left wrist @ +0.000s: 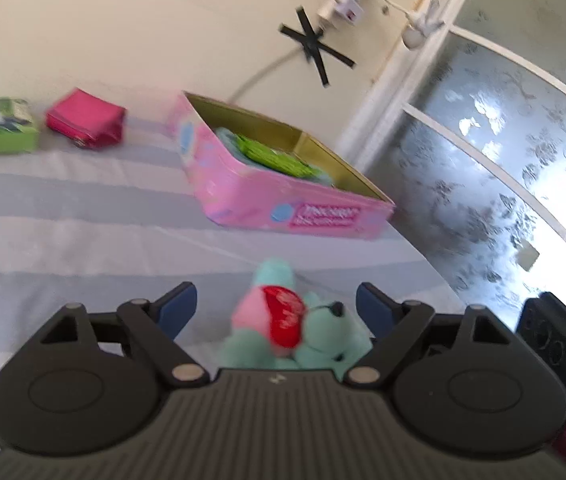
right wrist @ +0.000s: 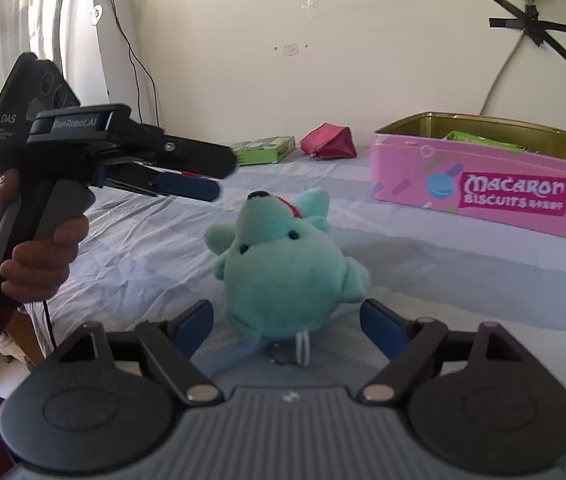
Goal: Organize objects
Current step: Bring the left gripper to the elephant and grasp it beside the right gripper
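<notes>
A teal plush bear (left wrist: 283, 332) holding a red heart lies on the striped bed sheet (left wrist: 63, 240). It sits between the wide-open fingers of my left gripper (left wrist: 275, 308), untouched. In the right wrist view the bear (right wrist: 283, 276) also lies between the open fingers of my right gripper (right wrist: 287, 320), head toward me. My left gripper shows there (right wrist: 187, 184) hovering above and left of the bear. The open pink Macaron biscuit tin (left wrist: 295, 208) (right wrist: 483, 192) holds green packets.
A green box (left wrist: 3, 128) (right wrist: 265, 150) and a magenta pouch (left wrist: 85, 124) (right wrist: 329, 142) lie at the far side near the wall. A frosted glass door (left wrist: 503, 160) stands right of the bed. The right gripper's body (left wrist: 555, 340) shows at the edge.
</notes>
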`<state>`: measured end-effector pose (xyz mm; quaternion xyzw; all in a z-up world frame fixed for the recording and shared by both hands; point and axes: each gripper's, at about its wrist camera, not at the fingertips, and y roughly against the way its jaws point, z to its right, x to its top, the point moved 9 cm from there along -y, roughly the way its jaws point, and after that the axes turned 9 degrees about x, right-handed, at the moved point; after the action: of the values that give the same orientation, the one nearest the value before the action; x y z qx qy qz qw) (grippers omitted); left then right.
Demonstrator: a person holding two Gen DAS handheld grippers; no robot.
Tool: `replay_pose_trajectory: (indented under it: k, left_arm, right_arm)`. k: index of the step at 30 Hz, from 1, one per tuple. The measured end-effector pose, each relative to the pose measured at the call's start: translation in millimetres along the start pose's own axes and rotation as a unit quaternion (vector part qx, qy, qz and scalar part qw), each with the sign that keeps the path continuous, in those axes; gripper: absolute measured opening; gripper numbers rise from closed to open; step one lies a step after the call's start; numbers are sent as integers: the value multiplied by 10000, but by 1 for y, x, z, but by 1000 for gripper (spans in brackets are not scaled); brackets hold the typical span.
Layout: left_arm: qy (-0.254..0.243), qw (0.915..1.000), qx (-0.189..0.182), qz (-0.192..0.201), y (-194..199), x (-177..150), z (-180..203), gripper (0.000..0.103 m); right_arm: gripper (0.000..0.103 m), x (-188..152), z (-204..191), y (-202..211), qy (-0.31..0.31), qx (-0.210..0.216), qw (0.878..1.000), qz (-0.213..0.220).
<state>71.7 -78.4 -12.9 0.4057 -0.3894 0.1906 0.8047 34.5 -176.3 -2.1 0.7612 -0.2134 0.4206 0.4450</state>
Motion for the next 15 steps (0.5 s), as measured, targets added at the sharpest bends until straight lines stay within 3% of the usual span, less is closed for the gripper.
replay_pose_trajectory:
  k: [3,4,8,15]
  left_arm:
    - [-59,9997,-45,-236,-16,-6,6,84]
    - [-76,9993,-70,-345,-23,-9,9,77]
    - [50,9988,-175,-454,-30,-7,12,68]
    - [-107,9978,-164,-626,-53,-4,48,65]
  right_arm:
    - [60,-4,4,-10,-136,-31,9998,-119]
    - [56,-4,4,-10,-193,-12,9998,-92]
    - [53,-1,12,-3,-171,-145,9997,-23]
    - [53,6,49,28,-219,-873,9954,319]
